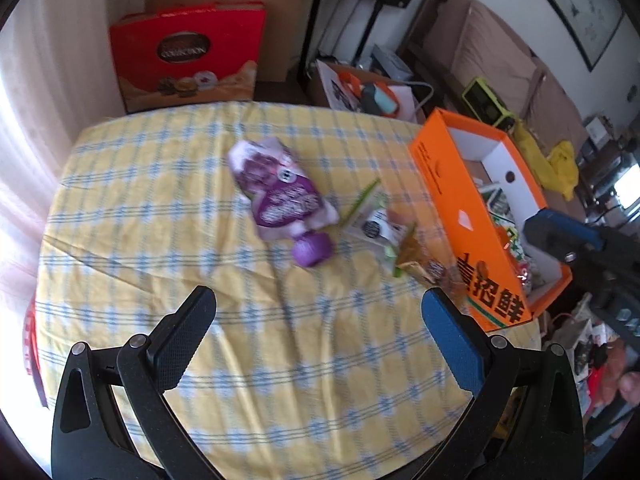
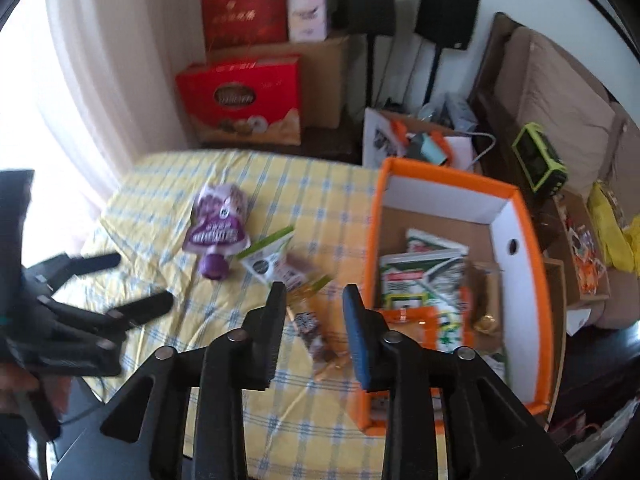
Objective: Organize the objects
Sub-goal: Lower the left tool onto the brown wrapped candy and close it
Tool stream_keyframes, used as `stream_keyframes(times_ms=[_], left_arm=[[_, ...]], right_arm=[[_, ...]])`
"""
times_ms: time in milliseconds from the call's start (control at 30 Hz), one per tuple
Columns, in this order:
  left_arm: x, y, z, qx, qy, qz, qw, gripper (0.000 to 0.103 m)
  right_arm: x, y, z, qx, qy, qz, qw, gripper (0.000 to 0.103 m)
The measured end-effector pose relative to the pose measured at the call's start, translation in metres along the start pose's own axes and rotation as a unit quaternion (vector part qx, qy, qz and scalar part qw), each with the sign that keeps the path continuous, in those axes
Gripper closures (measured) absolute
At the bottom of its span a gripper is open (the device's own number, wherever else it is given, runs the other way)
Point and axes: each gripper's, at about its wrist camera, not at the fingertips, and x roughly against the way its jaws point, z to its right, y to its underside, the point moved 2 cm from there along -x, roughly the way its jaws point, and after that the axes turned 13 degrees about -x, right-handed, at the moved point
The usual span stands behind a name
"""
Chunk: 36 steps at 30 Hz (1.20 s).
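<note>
A purple spouted pouch (image 1: 276,188) (image 2: 218,224) lies on the yellow checked tablecloth (image 1: 240,360). To its right are a white-and-green packet (image 1: 372,220) (image 2: 268,256) and a clear brownish snack packet (image 1: 416,256) (image 2: 312,320). An orange box (image 1: 452,208) (image 2: 372,220) at the table's right side holds several packets. My left gripper (image 1: 319,298) (image 2: 138,280) hovers open over bare cloth, short of the pouch, with nothing in it. My right gripper (image 2: 315,290) hangs above the brownish packet beside the box, jaws narrowly apart and empty.
Behind the table stand a red gift box (image 1: 188,56), brown cartons and two black speakers on stands (image 2: 444,16). A sofa (image 2: 560,100), a green device (image 2: 540,160) and a yellow bag (image 1: 560,164) crowd the right. The box overhangs the table's right edge.
</note>
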Motion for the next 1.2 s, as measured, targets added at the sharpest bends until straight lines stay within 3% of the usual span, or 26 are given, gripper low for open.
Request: stream_keyframes(times_ms=[333,500,633,733,1033,1200], left_arm=[[-0.03,-0.012,0.04,0.011,0.012,-0.034,0.9993,0.003],[-0.046,-0.019,0.051,0.044,0.046,-0.047,0.9968,0.012],[-0.059,-0.024,0.058,0.066,0.056,-0.061,0.9943,0.025],[-0.067,-0.027,0.062,0.074,0.04,-0.071,0.9939,0.033],[-0.088,-0.033,0.072,0.081,0.006,-0.082,0.9933,0.034],[-0.096,-0.03,0.074,0.086,-0.018,-0.08,0.9929,0.04]], right_arm=[[0.03,0.003,0.042,-0.053,-0.016,0.017,0.998,0.068],[0.035,0.007,0.06,-0.071,-0.019,0.021,0.997,0.067],[0.037,0.011,0.074,-0.086,-0.02,0.022,0.996,0.066],[0.038,0.013,0.082,-0.097,-0.022,0.024,0.995,0.066],[0.039,0.016,0.1,-0.115,-0.022,0.028,0.993,0.064],[0.038,0.018,0.103,-0.118,-0.024,0.029,0.992,0.064]])
